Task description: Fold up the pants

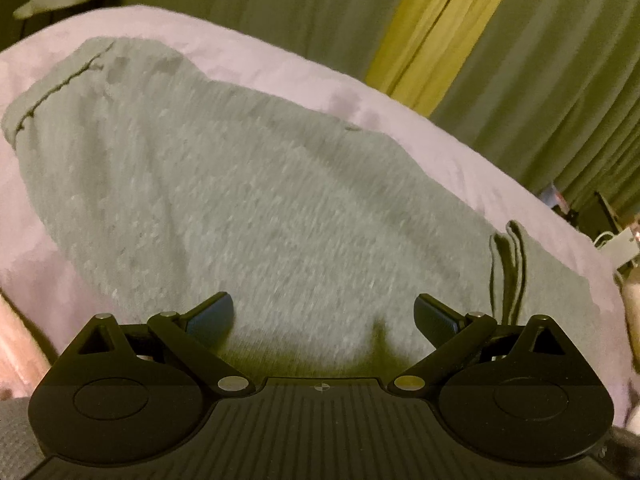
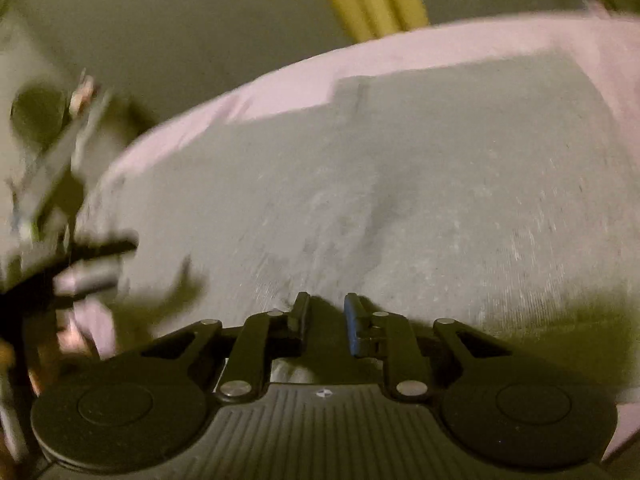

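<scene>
Plainly, the grey pants lie spread flat on a pale pink bed cover, with green and yellow curtains hanging behind the far edge; in the left wrist view the hem of a leg sits far left and a fold of doubled edge stands up near right. The main risk, as I judge it, is a bad pinch: the cloth is soft and lies flush on the cover, so jaws closing here could catch only the top layer, or drag the pink cover up with it, and the fold would come out crooked. The right wrist view is smeared with motion (a dark blurred shape at its left edge cannot be made out), and a hasty grab could easily wrinkle the flat cloth. The left gripper hovers just over the near part of the pants with its jaws spread wide and nothing between them. The right gripper has its jaws drawn nearly together, a narrow gap left between them; I see no cloth caught there, only pants lying beyond the tips.
</scene>
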